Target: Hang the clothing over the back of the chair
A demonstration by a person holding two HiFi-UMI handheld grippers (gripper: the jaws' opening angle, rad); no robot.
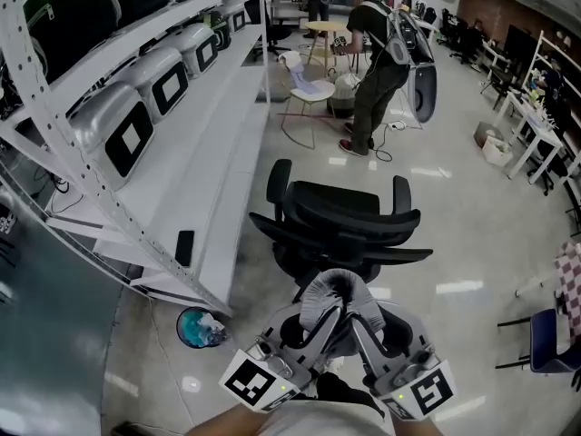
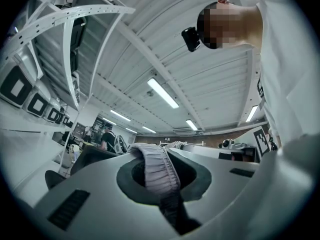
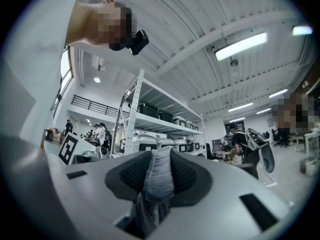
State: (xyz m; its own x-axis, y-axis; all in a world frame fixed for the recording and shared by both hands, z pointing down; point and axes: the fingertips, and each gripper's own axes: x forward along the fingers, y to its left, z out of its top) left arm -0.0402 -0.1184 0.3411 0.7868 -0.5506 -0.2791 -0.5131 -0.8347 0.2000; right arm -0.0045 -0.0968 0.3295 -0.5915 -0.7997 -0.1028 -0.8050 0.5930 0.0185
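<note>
A grey garment with an elastic waistband point(image 1: 339, 291) hangs bunched between my two grippers at the bottom of the head view. My left gripper point(image 1: 320, 323) is shut on the waistband point(image 2: 156, 160), which runs up out of its jaws. My right gripper point(image 1: 361, 323) is shut on another fold of the same garment point(image 3: 160, 170). Both grippers point(image 2: 161, 185) point(image 3: 157, 182) point slightly upward, side by side. The black office chair point(image 1: 349, 214) stands just beyond them on the pale floor, its backrest and two armrests in view. The garment is apart from the chair.
A long white shelf rack point(image 1: 218, 153) with grey cases point(image 1: 118, 125) runs along the left. A teal bin point(image 1: 198, 327) sits on the floor at its foot. A person point(image 1: 377, 71) bends beside a white chair point(image 1: 304, 89) far behind. A blue chair point(image 1: 549, 339) stands at the right edge.
</note>
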